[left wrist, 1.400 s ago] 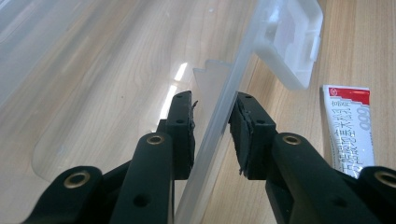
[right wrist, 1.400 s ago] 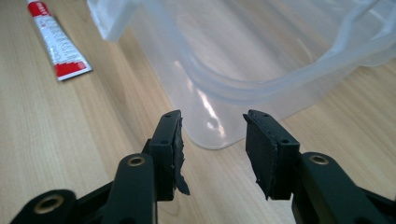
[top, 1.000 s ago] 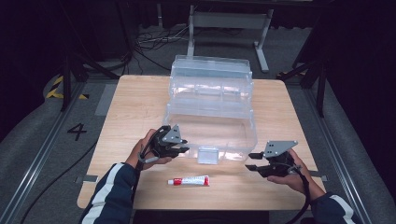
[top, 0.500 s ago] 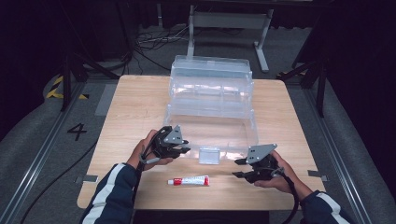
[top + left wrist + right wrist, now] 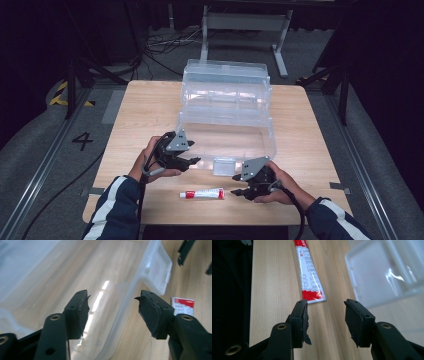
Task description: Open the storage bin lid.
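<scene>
The wooden table [image 5: 140, 115] carries a large clear plastic storage box [image 5: 227, 112], open, its lid standing up at the far side. A latch tab [image 5: 223, 166] hangs at the middle of its near wall. In front of the box, well clear of it, lies a red-and-white tube [image 5: 202, 193], flat on the wood with its cap pointing to the person's left.

The left gripper [image 5: 192, 162] sits at the box's near left corner. Its jaws have just been opening; in the left gripper view the box wall [image 5: 125, 315] runs between them, with neither pad pressing on it, so the box appears to be let go.

The right gripper [image 5: 239, 192] has come across from the table's right edge since a second ago and is now just beside the tube's crimped end. Its jaws stand apart and empty; the right gripper view shows the tube's tail [image 5: 310, 277] just ahead of the left-hand jaw, not yet between the two.

Judging by this, the box is ready and picking up the tube is the step in hand, probably to put it inside.
</scene>
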